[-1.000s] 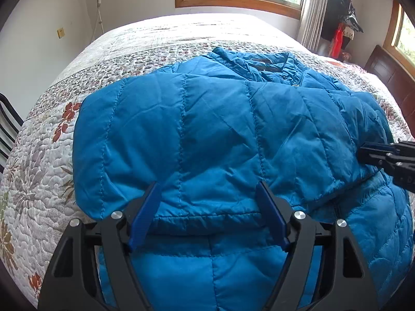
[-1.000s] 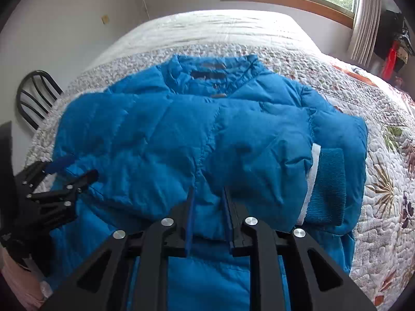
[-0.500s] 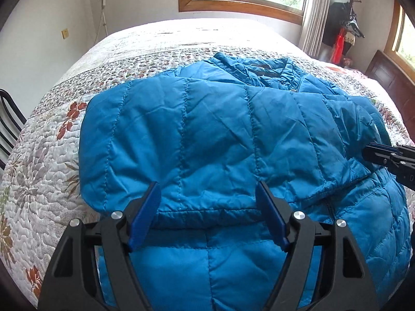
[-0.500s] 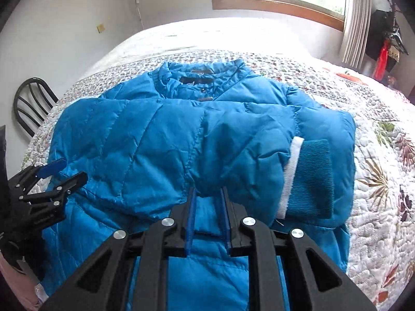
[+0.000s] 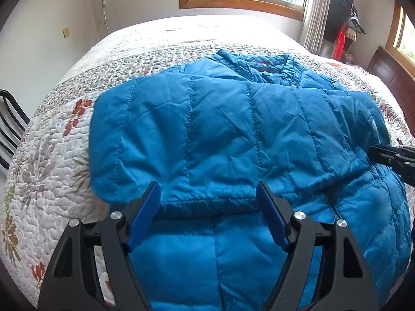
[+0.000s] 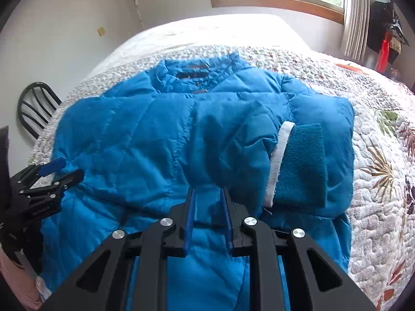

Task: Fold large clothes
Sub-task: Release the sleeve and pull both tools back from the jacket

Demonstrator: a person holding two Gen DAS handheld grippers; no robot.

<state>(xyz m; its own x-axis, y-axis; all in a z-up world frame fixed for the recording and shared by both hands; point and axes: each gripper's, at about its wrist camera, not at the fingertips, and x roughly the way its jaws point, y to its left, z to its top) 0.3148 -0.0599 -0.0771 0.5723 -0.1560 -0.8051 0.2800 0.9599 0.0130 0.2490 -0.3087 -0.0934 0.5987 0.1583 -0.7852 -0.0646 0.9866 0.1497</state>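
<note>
blue puffer jacket point(image 5: 233, 134), flat on the quilted floral bedspread point(image 5: 52, 160), sleeves folded across the chest, ribbed cuff point(image 6: 301, 163) up. left tongs point(image 5: 207, 194) spread wide and opening above the folded sleeve edge, gripping nothing. right tongs point(image 6: 208, 194) narrowly parted, opening, pads off the fabric.

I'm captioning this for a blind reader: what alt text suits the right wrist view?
A blue puffer jacket, sleeves folded across its front, lies on a floral quilt. The right gripper is opening just above it, nothing clamped.
</note>
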